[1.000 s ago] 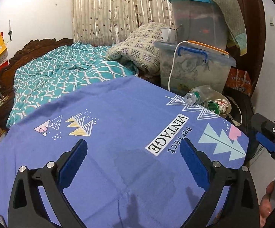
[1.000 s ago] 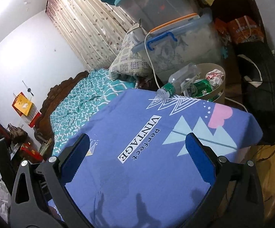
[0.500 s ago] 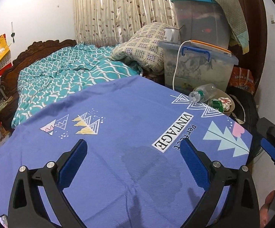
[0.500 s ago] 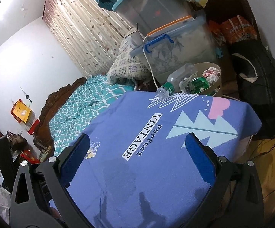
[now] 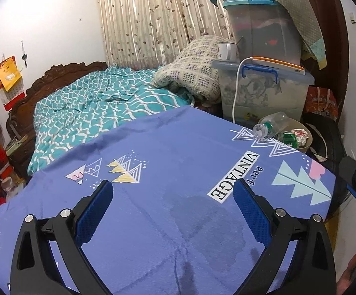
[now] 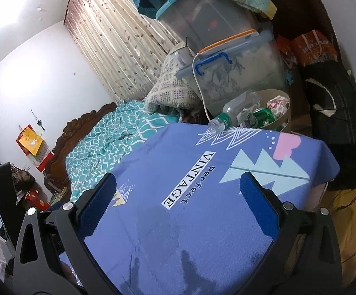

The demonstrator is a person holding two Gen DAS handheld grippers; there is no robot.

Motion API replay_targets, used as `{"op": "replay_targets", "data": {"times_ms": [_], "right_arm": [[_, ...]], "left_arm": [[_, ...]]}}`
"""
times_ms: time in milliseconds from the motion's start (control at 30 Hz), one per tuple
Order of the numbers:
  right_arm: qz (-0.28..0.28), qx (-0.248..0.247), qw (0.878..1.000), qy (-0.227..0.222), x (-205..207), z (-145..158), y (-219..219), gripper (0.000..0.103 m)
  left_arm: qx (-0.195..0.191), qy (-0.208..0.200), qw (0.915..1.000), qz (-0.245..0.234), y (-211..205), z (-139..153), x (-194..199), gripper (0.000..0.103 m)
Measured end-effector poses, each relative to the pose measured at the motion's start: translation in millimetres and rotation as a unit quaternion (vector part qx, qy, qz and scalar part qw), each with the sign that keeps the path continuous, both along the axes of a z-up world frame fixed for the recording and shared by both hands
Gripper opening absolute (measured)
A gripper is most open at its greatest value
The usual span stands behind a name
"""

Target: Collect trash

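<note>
I have both grippers held over the bench (image 5: 158, 147), which is covered by a blue printed cloth (image 6: 202, 221). The left gripper (image 5: 173, 213) is spread wide with nothing between its fingers, and the right gripper (image 6: 178, 204) is likewise released and empty. A darker damp-looking patch (image 5: 207, 218) shows on the cloth between the left fingers.

The trash sits past the far right corner of the bench: a round beige bin (image 6: 284, 120) holding a green can (image 6: 261, 116) and crumpled paper (image 6: 278, 103), with a clear plastic bottle (image 6: 236, 110) lying across its rim, cap end reaching over the cloth's edge. The bench edge hides the lower part of the bin from me.

Behind the bin I see stacked plastic storage boxes (image 5: 263, 91) with a white cable (image 5: 236, 83) hanging down the front, and a mug (image 5: 225, 50) on the lower lid. A folded checked blanket (image 5: 192, 73) leans beside them on the bed (image 5: 99, 108). A dark bag (image 6: 345, 127) lies right of the bin; I cannot make out its contents.
</note>
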State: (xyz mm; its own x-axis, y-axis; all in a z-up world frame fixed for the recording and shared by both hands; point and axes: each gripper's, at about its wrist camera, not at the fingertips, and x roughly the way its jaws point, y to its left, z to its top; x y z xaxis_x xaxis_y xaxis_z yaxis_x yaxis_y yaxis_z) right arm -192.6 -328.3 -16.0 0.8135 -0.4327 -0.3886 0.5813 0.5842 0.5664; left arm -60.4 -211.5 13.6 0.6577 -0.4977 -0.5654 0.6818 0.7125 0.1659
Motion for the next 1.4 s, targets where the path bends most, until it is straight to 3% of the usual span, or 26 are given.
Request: {"op": "replay_targets", "data": {"times_ms": [700, 867, 1400], "right_arm": [[-0.007, 0.001, 1.0, -0.006, -6, 2, -1, 0.1], [-0.004, 0.031, 1.0, 0.002, -2, -12, -5, 0.1], [-0.003, 0.009, 1.0, 0.001, -3, -2, 0, 0.1]], "left_arm": [[0.005, -0.012, 0.9998, 0.011, 0, 3, 2, 0.094], [0.009, -0.021, 0.9996, 0.017, 2, 2, 2, 0.094], [0.005, -0.015, 0.9995, 0.028, 6, 1, 7, 0.094]]}}
